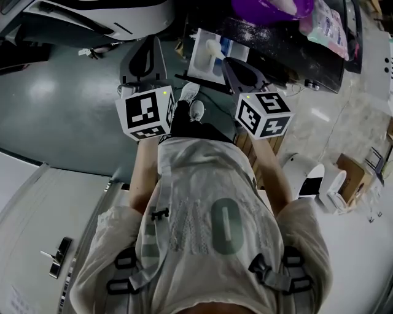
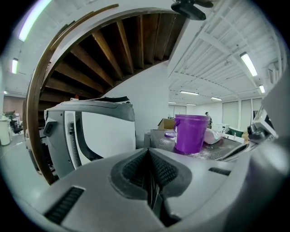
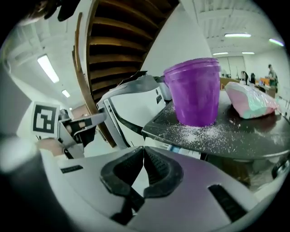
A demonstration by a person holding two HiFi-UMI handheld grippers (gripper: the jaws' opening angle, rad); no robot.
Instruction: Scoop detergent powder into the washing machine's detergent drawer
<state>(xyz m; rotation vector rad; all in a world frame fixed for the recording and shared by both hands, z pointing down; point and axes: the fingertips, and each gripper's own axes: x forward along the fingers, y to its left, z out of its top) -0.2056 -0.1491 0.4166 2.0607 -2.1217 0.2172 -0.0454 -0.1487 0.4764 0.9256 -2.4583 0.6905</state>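
The purple detergent tub (image 1: 270,8) stands on the dark washing machine top (image 1: 288,46), which is dusted with spilled white powder. Below that top, the white detergent drawer (image 1: 207,55) is pulled out. My left gripper (image 1: 146,44) hangs over the grey floor to the left of the drawer, shut and empty. My right gripper (image 1: 230,62) is just right of the drawer, also shut with nothing in it. The tub (image 2: 190,132) shows ahead and to the right in the left gripper view, beyond the left gripper (image 2: 148,153). From the right gripper (image 3: 144,150), the tub (image 3: 195,90) is close and up to the right.
A pink and green bag (image 1: 326,23) lies on the machine top right of the tub, the same bag (image 3: 251,99) showing in the right gripper view. A large white machine (image 2: 90,131) stands to the left. White appliances (image 1: 316,181) and a box sit on the floor at right.
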